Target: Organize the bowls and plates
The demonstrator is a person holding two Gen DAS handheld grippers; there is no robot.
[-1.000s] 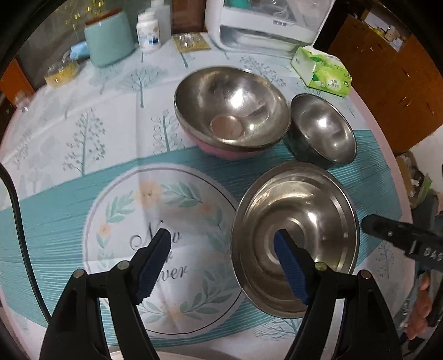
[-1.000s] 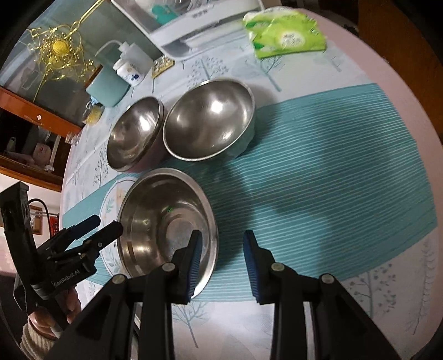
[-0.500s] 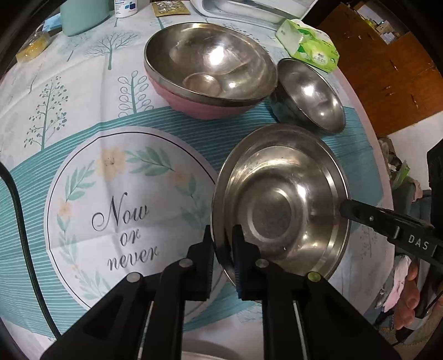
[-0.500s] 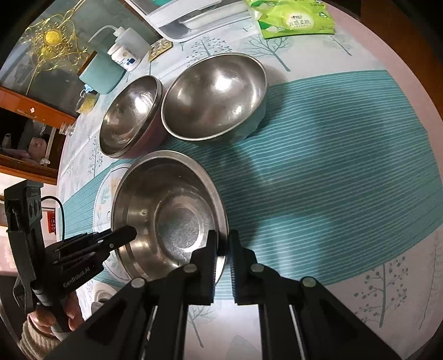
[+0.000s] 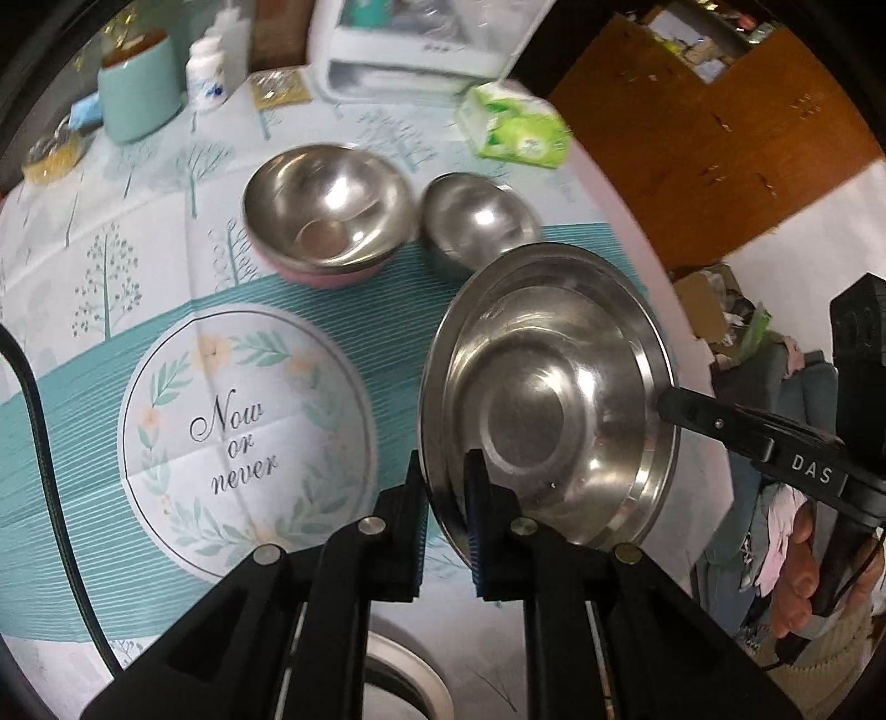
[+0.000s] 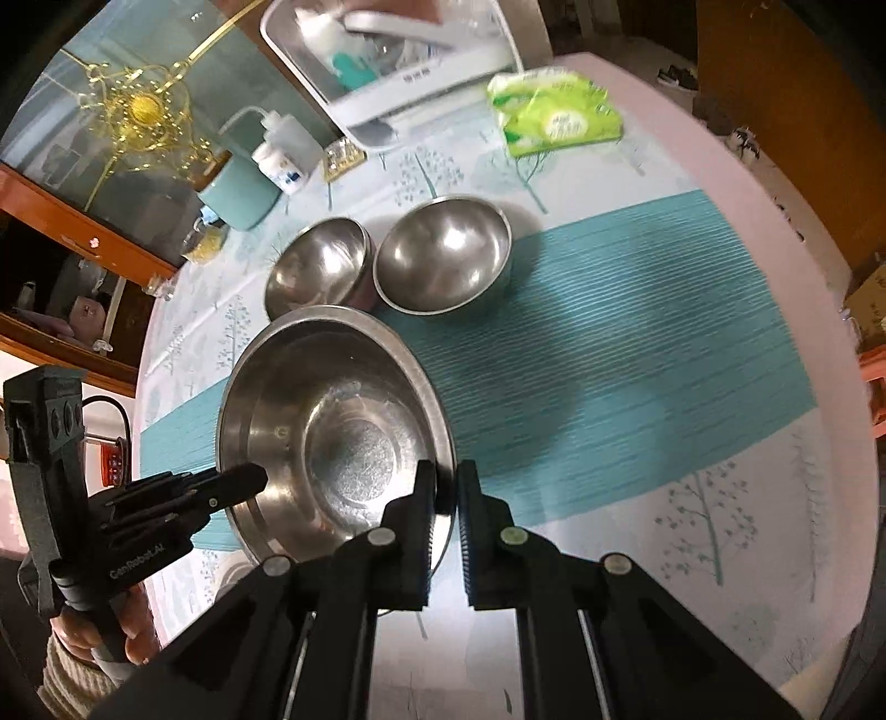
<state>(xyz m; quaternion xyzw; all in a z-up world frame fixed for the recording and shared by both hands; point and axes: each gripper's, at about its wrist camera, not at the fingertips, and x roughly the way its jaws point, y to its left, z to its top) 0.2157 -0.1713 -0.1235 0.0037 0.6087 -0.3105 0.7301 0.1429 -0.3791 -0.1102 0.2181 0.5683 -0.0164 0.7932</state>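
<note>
A wide steel plate-bowl (image 5: 548, 399) is held off the table by both grippers. My left gripper (image 5: 446, 498) is shut on its near-left rim. My right gripper (image 6: 446, 498) is shut on the opposite rim of the same steel plate-bowl (image 6: 332, 437). The right gripper shows in the left wrist view (image 5: 720, 426), the left one in the right wrist view (image 6: 210, 493). Behind stand a steel bowl nested in a pink bowl (image 5: 329, 213) and a smaller steel bowl (image 5: 479, 219); both also show in the right wrist view: the nested steel bowl (image 6: 315, 268), the smaller bowl (image 6: 443, 252).
A white dish rack (image 5: 415, 50), a green tissue pack (image 5: 520, 130), a teal canister (image 5: 138, 88) and a white bottle (image 5: 207, 72) stand at the back of the table. A white round rim (image 5: 410, 670) lies at the near edge. The table edge (image 6: 775, 183) runs along the right.
Both grippers closed on the plate-bowl's rims, then lifted it off the tablecloth; it now sits higher and tilted, and the table looks farther away.
</note>
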